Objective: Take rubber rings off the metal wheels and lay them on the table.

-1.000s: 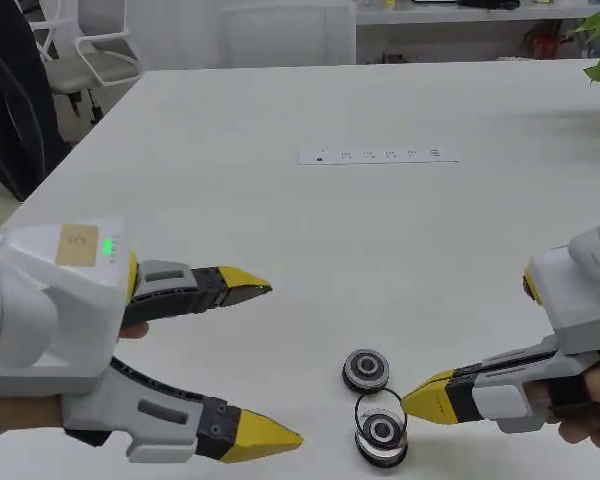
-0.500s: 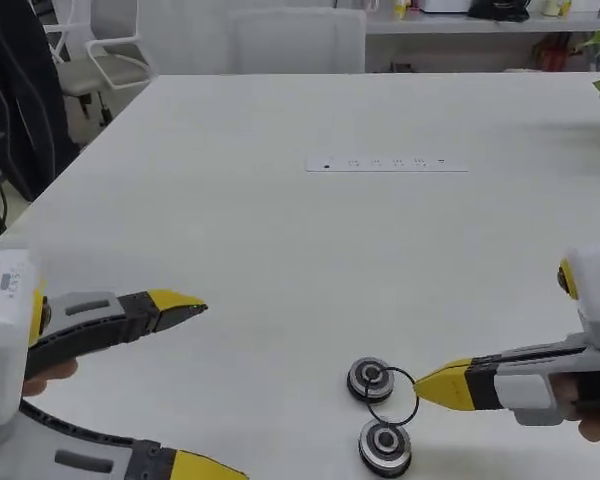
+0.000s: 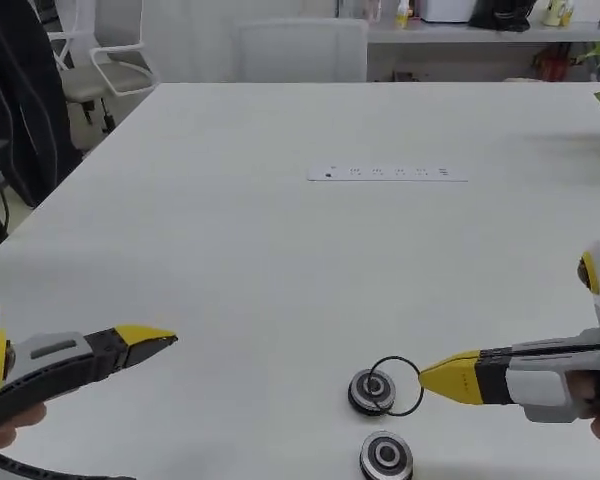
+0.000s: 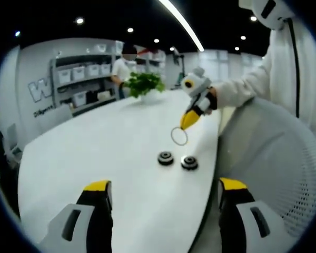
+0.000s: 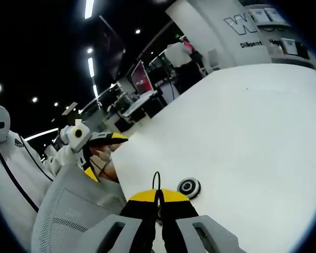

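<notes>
Lower right, the right tongs (image 3: 423, 376) pinch one rubber ring (image 3: 393, 358) clear of a wheel (image 3: 372, 392), not yet on the tabletop (image 3: 280, 250); left tongs (image 4: 164, 185) gape empty.

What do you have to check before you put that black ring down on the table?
1. Thin black rubber ring pinched in the right hand-held gripper: ok.
2. Ring lifted clear of the farther round metal wheel and the nearer round metal wheel: ok.
3. Bare spot on the white table beside them: ok.
4. Left hand-held gripper open, off to the side: ok.
5. Whether either wheel wears another ring: cannot tell.
</notes>
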The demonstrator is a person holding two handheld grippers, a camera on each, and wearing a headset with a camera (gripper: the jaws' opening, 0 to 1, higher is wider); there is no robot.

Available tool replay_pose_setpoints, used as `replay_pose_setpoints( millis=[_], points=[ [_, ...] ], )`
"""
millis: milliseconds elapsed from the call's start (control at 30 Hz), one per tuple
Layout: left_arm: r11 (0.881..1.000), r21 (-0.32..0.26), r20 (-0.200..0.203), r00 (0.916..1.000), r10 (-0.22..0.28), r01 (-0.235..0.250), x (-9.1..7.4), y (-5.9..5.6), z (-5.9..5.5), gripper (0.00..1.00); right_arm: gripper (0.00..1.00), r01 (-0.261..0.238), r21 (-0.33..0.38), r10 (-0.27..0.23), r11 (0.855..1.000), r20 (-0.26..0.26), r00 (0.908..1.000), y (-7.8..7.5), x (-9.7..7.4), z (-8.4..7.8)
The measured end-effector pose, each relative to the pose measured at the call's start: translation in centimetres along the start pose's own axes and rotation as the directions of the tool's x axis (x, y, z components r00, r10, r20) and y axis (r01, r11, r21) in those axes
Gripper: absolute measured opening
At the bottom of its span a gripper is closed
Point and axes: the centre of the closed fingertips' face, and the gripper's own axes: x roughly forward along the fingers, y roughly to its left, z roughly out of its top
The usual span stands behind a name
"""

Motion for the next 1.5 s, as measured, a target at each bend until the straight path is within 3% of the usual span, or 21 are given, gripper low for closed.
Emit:
replay_pose_setpoints(
  millis=[133,300,500,800,933,1100,1500],
  points=[
    [1.0,-0.009,-0.005,0.9999,0.011,-0.011,-0.3,0.1,-0.2,0.84,0.0,-0.008,-0.018,0.009,1.0,0.035,0.9994,0.6,-0.3,1.4],
    [1.0,-0.016,-0.012,0.9997,0.02,-0.02,-0.5,0.2,-0.5,0.84,0.0,0.009,-0.039,-0.007,0.999,0.036,0.9993,0.8,-0.4,2.2],
    [0.999,-0.026,-0.011,0.9996,0.028,-0.028,-0.5,0.3,-0.7,0.83,0.0,-0.018,-0.075,0.022,0.997,0.047,0.9987,2.3,-0.1,3.9],
    [0.999,-0.032,-0.011,0.9992,0.038,-0.038,-0.6,0.2,-1.0,0.85,0.0,-0.084,-0.18,0.086,0.98,0.003,0.9963,5.1,1.6,5.9],
    [0.998,-0.034,-0.014,0.999,0.043,-0.044,-0.6,0.0,-1.2,0.85,0.0,-0.09,-0.235,0.082,0.968,-0.044,0.9957,5.5,2.5,5.6],
    [0.998,-0.037,-0.01,0.9988,0.048,-0.048,-0.6,-0.2,-1.2,0.85,0.0,-0.117,-0.246,0.1,0.962,-0.082,0.9916,6.1,3.7,5.1],
    [0.997,-0.052,-0.006,0.9983,0.058,-0.058,-0.6,-0.4,-1.4,0.85,0.0,-0.164,-0.26,0.103,0.951,-0.232,0.9672,6.1,7.0,1.0]
  ],
)
